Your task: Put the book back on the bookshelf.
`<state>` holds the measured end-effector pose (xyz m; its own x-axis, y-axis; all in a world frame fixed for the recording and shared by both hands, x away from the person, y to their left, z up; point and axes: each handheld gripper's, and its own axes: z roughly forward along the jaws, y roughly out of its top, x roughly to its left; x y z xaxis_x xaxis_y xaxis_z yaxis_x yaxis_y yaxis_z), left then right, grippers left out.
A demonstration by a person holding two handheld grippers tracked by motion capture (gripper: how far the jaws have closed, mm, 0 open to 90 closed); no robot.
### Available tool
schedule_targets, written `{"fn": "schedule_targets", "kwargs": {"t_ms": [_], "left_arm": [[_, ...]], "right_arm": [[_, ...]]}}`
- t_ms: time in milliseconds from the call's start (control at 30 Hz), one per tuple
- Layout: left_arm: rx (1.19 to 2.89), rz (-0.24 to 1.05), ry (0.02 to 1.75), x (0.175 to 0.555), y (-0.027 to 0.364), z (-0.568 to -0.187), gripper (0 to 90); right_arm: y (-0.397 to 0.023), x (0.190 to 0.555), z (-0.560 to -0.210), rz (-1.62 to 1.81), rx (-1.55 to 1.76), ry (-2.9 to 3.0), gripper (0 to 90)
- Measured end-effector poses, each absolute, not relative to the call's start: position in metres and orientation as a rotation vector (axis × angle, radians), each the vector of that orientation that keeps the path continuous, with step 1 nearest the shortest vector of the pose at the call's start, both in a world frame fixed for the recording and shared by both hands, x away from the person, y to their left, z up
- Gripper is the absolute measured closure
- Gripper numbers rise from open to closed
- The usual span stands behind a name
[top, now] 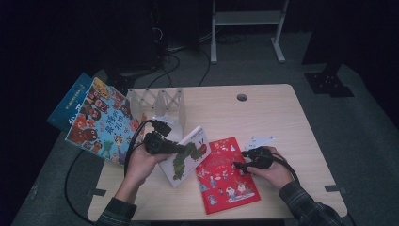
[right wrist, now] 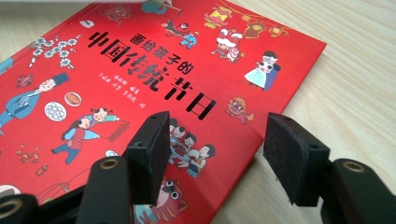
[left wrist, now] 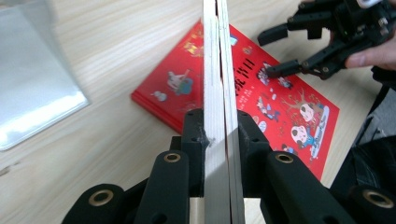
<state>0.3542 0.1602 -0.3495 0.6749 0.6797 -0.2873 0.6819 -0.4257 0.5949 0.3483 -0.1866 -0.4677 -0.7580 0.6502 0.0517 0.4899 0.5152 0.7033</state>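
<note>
Left of the red book [top: 227, 175], the left gripper [top: 181, 149] is clamping the caterpillar book [top: 188, 157] by its edge, holding it tilted off the table [top: 282, 117]. The right gripper [top: 239, 159] is hovering over the red book's right edge, jaws apart, gripping nothing.

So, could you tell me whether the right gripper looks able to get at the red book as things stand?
Probably yes. The right gripper hangs open just over the red book, which lies flat with its cover bare; the left gripper holds the caterpillar book off to one side.
</note>
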Motion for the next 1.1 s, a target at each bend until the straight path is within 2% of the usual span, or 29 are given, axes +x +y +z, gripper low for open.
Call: {"fn": "schedule_targets", "kwargs": {"t_ms": [767,1100], "left_arm": [[2.095,0.124,1.281,0.365,0.228,-0.348,76.4],[2.027,0.208,1.37,0.388,0.229,-0.353,76.4]], "right_arm": [[-0.185,0.348,-0.468,1.068,0.958,2.54,40.1],[-0.185,0.348,-0.468,1.067,0.953,2.541,40.3]]}}
